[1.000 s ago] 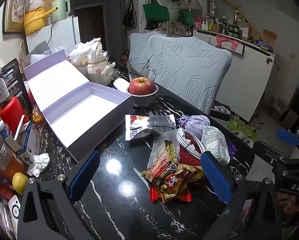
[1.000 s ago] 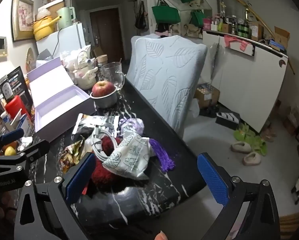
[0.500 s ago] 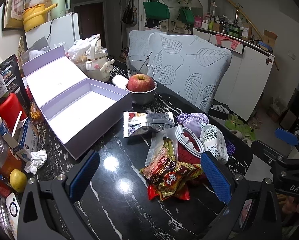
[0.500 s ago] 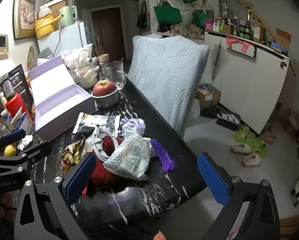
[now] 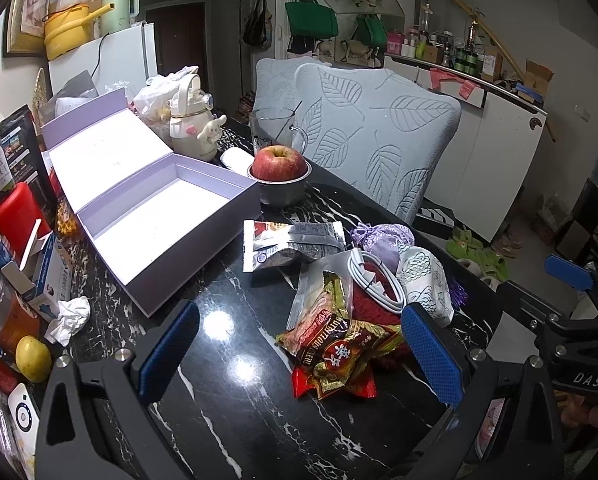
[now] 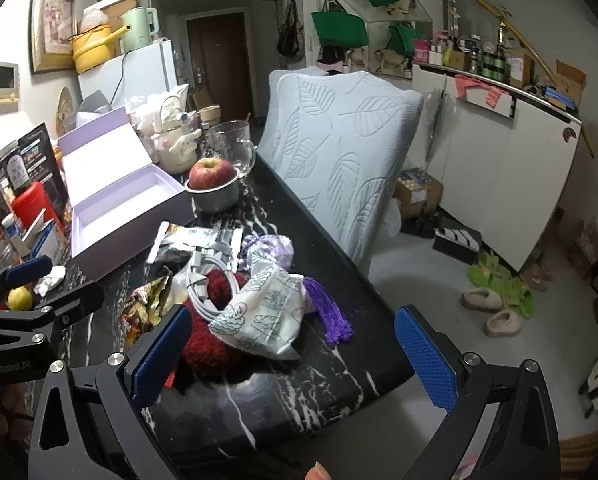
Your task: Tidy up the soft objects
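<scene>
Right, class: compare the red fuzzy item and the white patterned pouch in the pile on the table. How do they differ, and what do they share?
The red fuzzy item is plain dark red and shaggy; the white patterned pouch is smooth fabric printed with grey-green motifs. The red fuzzy item sits lowest, with a white cable looped over it; the pouch lies partly on it and has a purple tassel beside it. Both are soft and sit in the same pile on the black marbled table.

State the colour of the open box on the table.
The box is pale lilac outside with a white lining, clearest in the left wrist view.
</scene>
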`<state>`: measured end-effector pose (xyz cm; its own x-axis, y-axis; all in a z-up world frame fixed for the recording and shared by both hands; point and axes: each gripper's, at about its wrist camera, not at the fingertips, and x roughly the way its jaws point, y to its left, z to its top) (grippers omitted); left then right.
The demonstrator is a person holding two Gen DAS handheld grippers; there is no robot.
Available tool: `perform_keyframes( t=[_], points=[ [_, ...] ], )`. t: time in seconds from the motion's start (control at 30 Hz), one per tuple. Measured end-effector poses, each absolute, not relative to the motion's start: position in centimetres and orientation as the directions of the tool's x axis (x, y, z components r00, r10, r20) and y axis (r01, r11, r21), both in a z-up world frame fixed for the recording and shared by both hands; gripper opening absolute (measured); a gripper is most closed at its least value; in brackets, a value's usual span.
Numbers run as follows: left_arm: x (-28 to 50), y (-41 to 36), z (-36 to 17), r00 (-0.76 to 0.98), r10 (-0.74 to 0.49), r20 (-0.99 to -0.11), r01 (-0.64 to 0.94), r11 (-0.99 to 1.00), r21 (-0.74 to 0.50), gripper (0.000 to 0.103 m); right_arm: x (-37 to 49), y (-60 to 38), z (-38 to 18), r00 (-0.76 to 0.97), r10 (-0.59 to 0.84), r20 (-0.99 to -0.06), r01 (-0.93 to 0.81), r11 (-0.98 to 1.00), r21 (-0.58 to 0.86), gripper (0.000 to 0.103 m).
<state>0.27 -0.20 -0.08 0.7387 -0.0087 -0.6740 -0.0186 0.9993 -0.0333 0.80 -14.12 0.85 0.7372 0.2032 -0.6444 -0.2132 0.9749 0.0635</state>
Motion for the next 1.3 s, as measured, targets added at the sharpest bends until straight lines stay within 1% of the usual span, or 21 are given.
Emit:
perform_keyframes(
  t=[0.73, 1.3],
  points=[
    [0.9, -0.1, -0.3, 0.731, -0.026, -0.682, -0.016, 0.998, -0.055, 0.103, 1.0, -13.9, 0.9, 0.736, 0.209, -0.644, -0.228, 0.972, 0.055, 0.103],
    [1.4, -0.6, -1.0, 0.72, -0.048, -0.692, -0.01, 0.997, -0.08, 0.103, 2.2, -14.7, 0.1, 0.715, 0.247, -0.654, -0.272, 0.96, 0.065, 0.103]
  ],
)
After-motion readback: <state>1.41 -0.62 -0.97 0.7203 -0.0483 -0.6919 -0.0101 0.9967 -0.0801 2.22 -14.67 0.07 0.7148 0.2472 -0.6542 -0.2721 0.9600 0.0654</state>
